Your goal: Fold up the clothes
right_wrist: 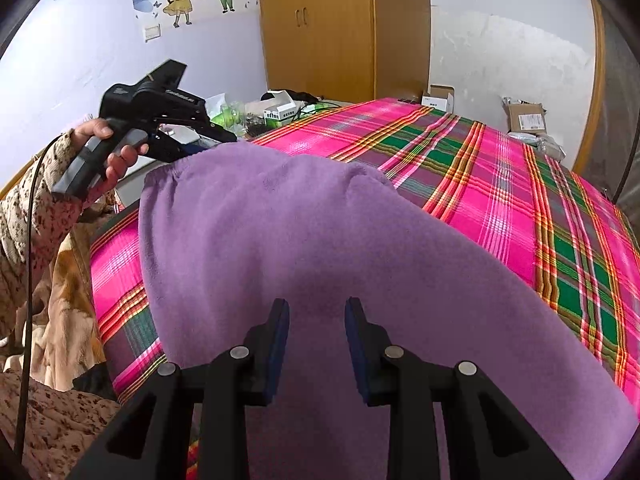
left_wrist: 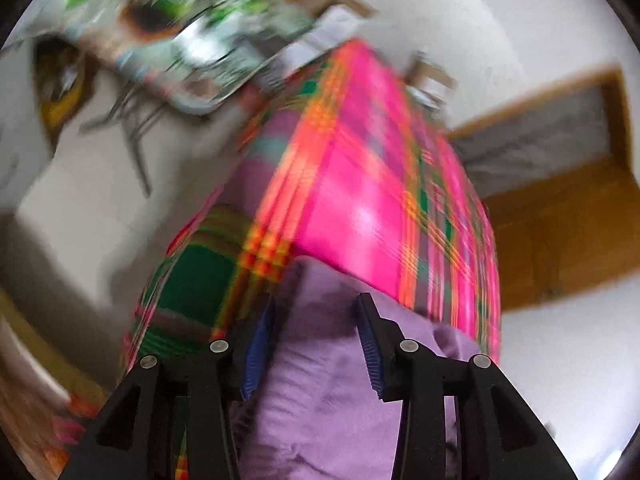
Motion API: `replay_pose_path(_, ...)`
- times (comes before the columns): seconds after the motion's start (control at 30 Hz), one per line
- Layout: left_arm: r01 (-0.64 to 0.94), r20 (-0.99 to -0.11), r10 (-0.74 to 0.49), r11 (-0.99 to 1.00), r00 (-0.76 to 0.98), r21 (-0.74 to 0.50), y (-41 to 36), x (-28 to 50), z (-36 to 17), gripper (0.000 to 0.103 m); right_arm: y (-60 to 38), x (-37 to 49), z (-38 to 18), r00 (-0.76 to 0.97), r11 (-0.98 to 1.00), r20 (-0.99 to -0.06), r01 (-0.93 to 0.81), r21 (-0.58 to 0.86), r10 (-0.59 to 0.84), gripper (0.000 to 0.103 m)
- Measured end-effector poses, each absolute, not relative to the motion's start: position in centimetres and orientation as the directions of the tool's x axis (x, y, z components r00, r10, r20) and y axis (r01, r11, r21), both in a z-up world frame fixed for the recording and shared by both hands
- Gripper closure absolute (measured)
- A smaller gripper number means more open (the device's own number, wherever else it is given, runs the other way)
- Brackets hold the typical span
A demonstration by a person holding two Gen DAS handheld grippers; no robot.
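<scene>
One pink plaid bedspread point(right_wrist: 460, 168) beneath a wooden wardrobe point(right_wrist: 320, 28).

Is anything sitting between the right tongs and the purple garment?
Nothing visible. The right tongs hang open directly over the purple garment, spread on the plaid bedcover. The boxes lie away at the far edge.

Purple garment point(right_wrist: 320, 248) on pink-green plaid bedcover point(right_wrist: 500, 184).
</scene>
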State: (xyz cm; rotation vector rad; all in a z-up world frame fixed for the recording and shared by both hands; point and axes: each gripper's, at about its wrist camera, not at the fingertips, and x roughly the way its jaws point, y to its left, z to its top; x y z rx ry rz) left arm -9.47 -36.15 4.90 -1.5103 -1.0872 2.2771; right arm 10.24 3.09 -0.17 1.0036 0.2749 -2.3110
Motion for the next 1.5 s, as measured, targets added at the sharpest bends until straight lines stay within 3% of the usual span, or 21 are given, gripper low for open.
replay_pose_path(0.13,0.182,-0.663,0.579,-0.673,-0.475,-0.717,-35.8,-9.5,5.3,0.061,3.0,10.2,-0.2,-0.533,-0.798,-0.723,0.602,0.042,-0.44,0.074)
replay_pose_path(0.33,0.181,-0.666,0.606,-0.665,-0.435,-0.724,-34.9,-9.9,4.7,0.061,2.7,9.7,-0.4,-0.526,-0.8,-0.73,0.599,0.046,-0.436,0.074)
replay_pose_path(0.4,0.187,-0.644,0.606,-0.645,-0.467,-0.741,-35.3,-9.5,4.8,0.076,2.6,9.7,-0.5,-0.526,-0.8,-0.731,0.599,0.045,-0.435,0.074)
replay_pose_path(0.43,0.18,-0.637,0.603,-0.644,-0.48,-0.744,-35.6,-9.3,5.0,0.076,2.5,9.7,-0.5,-0.525,-0.799,-0.732,0.599,0.045,-0.435,0.074)
replay_pose_path(0.73,0.171,-0.62,0.47,-0.694,-0.628,-0.7,-37.1,-6.8,7.0,0.078,2.3,9.4,-0.6,-0.524,-0.8,-0.732,0.598,0.047,-0.435,0.074)
replay_pose_path(1.13,0.257,-0.689,0.432,-0.706,-0.582,-0.66,-37.4,-7.5,4.7,0.075,2.5,9.3,0.5,-0.558,-0.795,-0.724,0.607,-0.022,-0.406,0.074)
replay_pose_path(1.33,0.285,-0.714,0.318,-0.757,-0.624,-0.587,-37.3,-5.3,7.9,0.074,4.4,8.4,2.3,-0.662,-0.842,-0.664,0.532,-0.089,-0.348,0.074)
replay_pose_path(1.5,0.224,-0.673,0.256,-0.811,-0.694,-0.54,-36.2,-4.0,11.9,0.074,5.8,7.5,4.1,-0.726,-0.868,-0.618,0.477,-0.137,-0.302,0.074)
